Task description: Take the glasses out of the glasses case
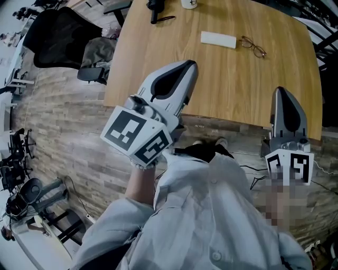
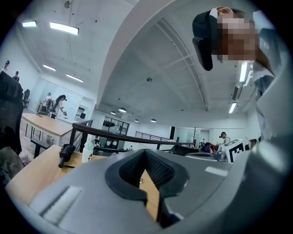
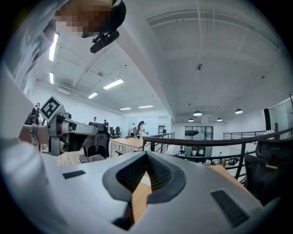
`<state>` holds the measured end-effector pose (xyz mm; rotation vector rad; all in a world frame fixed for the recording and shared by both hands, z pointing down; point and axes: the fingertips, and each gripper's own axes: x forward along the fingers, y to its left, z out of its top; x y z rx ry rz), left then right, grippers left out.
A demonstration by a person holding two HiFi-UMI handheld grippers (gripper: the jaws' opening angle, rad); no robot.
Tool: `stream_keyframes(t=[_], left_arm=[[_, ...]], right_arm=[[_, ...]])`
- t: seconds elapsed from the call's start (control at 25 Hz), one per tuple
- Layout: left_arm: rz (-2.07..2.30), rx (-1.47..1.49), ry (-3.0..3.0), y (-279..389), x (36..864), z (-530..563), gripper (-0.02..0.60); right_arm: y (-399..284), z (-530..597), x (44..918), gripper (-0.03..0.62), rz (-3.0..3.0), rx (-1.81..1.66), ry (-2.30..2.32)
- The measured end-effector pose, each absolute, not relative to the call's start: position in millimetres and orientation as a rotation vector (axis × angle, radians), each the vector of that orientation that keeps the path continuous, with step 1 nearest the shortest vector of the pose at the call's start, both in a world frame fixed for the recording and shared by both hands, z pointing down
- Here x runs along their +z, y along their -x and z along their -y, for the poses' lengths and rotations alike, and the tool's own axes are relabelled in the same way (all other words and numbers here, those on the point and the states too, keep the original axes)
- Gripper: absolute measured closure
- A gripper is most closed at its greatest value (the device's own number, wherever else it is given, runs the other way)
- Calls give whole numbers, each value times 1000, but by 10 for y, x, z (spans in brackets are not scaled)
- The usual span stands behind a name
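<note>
- The glasses (image 1: pixel 253 46) lie out on the wooden table (image 1: pixel 158 58), towards its far right part, with thin dark rims and the arms folded
- The white glasses case (image 1: pixel 218 39) lies flat just to the left of the glasses; whether the two touch cannot be told
- The left gripper (image 1: pixel 189 65) is closed with nothing between its jaws; it reaches over the table's near edge, well apart from the case
- The right gripper (image 1: pixel 279 91) is closed and empty too, with its tip at the near right edge of the table, well short of the glasses
- A black object (image 1: pixel 156 10) lies at the far side of the table
- A black office chair (image 1: pixel 63 34) stands off to the left of the table
</note>
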<state>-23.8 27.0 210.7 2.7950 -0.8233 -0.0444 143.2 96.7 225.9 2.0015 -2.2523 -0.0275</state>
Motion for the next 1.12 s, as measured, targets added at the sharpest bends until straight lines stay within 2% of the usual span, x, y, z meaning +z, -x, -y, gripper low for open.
stream_keyframes(t=[1.12], left_arm=[[907, -99, -2805, -162, 1881, -387, 577]], right_arm=[[-1818, -960, 2072, 594, 2332, -85, -1944]])
